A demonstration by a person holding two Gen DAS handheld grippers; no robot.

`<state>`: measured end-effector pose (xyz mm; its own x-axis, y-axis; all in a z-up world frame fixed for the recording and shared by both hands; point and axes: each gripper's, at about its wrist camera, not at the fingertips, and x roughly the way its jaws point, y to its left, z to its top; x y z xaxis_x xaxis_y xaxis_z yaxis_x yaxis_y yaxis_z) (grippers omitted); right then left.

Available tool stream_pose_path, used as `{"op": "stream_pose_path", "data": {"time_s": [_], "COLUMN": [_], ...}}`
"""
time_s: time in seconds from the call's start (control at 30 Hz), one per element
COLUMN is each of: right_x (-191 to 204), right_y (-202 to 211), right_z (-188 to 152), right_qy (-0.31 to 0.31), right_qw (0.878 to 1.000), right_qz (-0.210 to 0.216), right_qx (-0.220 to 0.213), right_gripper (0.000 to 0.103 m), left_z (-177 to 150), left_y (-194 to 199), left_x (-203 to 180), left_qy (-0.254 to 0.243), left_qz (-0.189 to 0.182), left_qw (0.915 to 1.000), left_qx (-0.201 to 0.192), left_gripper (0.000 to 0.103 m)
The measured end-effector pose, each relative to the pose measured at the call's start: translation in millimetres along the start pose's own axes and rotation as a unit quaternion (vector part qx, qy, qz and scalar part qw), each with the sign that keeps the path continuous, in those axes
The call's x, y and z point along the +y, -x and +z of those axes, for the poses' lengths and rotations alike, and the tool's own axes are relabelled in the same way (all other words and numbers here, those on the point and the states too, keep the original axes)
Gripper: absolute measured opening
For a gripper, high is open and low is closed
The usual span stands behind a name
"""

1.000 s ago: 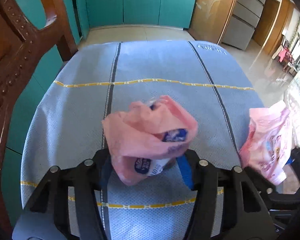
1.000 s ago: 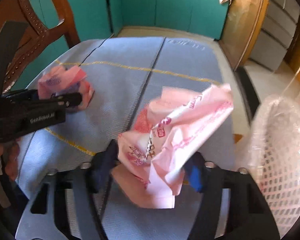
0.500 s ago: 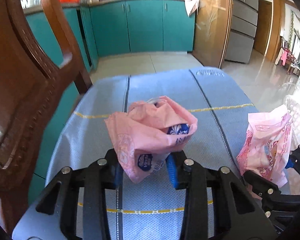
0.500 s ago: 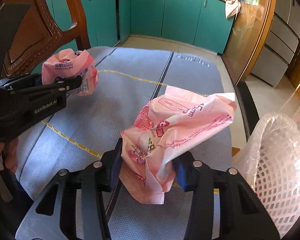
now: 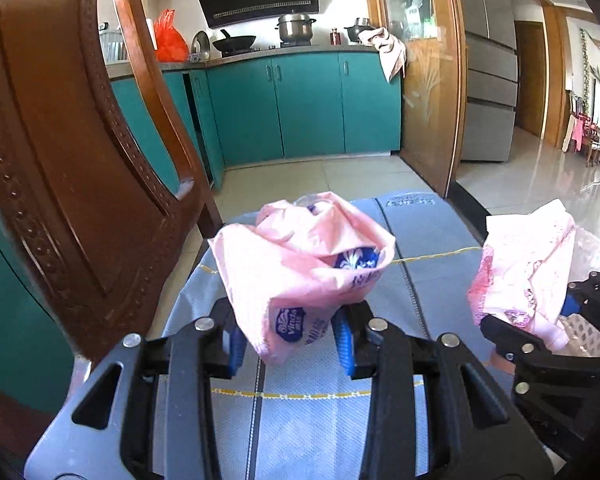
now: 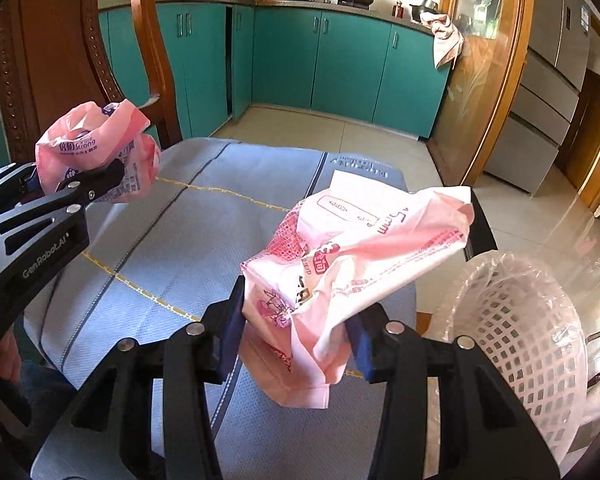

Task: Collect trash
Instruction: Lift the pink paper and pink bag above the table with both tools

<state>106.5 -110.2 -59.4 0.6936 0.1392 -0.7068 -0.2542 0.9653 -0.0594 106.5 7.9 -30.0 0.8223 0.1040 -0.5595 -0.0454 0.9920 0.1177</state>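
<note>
- The crumpled pink plastic tissue wrapper with blue print (image 5: 300,276) is being pinched low down between the blue-padded fingers of the left gripper (image 5: 288,338), so its loose upper folds are billowing free above the jaws; it is hanging clear above the blue-grey striped tablecloth (image 5: 315,420), touching nothing else.
- The larger pale-pink plastic package with red print (image 6: 339,272) is being clamped at its lower edge by the right gripper (image 6: 296,336), jaws closed on the film; the rest is fanning out above the tablecloth (image 6: 188,248), towards the white lattice plastic basket lined with a clear bag (image 6: 519,332).
- The basket is standing beside the table's right edge, just right of the right gripper and below the tablecloth's level. Judged from the task, it is serving as the bin, which is why both pieces are being held off the cloth and not resting on it.
- Seen from the right wrist, the left gripper (image 6: 72,188) is holding its wrapper (image 6: 96,148) well apart from the basket, on the far left of the tablecloth, so the right-hand piece probably drops first.
- A carved brown wooden chair back (image 5: 72,168) is standing left of the tablecloth, close to the left gripper.
</note>
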Motion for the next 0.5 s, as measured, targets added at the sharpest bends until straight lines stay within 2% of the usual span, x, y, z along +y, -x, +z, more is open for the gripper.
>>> {"op": "stream_pose_path", "data": {"time_s": [0.5], "right_x": [19.1], "right_y": [12.6], "right_z": [-7.9], "right_qy": [0.007], "right_qw": [1.000], "right_qz": [0.016], "right_qx": [0.007], "right_gripper": [0.046], "left_z": [-12.6], "left_y": [18.8], "left_x": [5.2], "left_qy": [0.012], "left_qz": [-0.003], "left_qw": [0.9999], "left_qx": [0.006], "left_gripper": [0.037]}}
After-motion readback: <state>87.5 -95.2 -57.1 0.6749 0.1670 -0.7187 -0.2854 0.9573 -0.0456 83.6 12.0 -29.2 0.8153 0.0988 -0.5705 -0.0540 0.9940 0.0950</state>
